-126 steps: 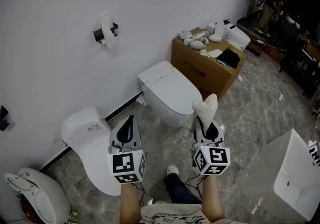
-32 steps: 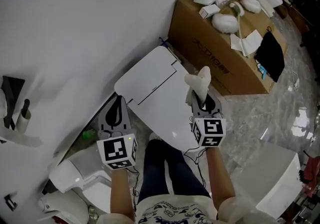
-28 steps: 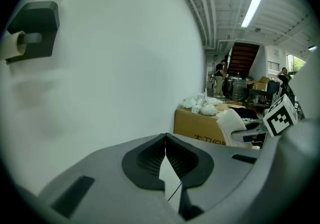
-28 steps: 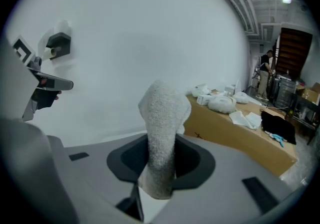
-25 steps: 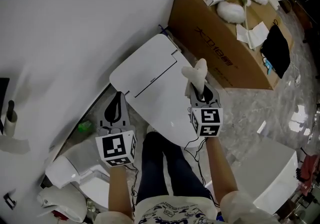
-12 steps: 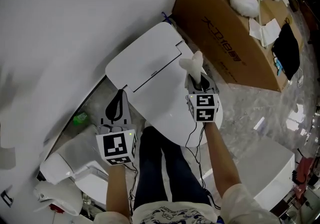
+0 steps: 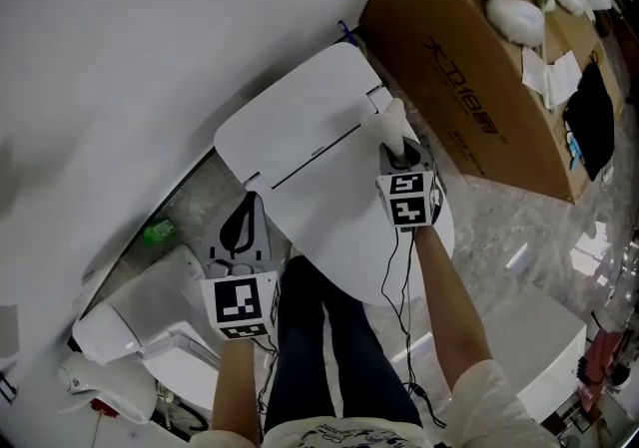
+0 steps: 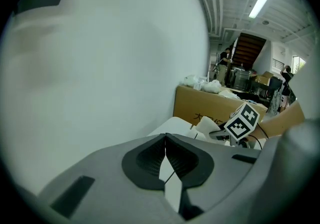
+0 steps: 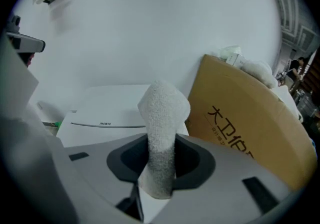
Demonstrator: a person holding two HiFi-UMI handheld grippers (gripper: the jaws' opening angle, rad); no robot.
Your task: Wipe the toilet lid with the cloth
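Both clenched: right tongs (image 7: 397, 144) on cloth (image 7: 388, 120), brought over toilet lid (image 7: 334, 212); left tongs (image 7: 250, 207) empty.

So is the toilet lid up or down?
Down. The lid lies flat and closed in the head view; no opening shows.

The right hand-held gripper (image 7: 401, 150) covers part of the toilet lid (image 7: 324, 212).

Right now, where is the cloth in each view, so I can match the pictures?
Head view: cloth right of centre, held by the right hand-held gripper.
Left gripper view: cloth small, right of centre, at that gripper's tip.
Right gripper view: cloth dead centre, between the jaws.
Shared landmark: the cardboard box.
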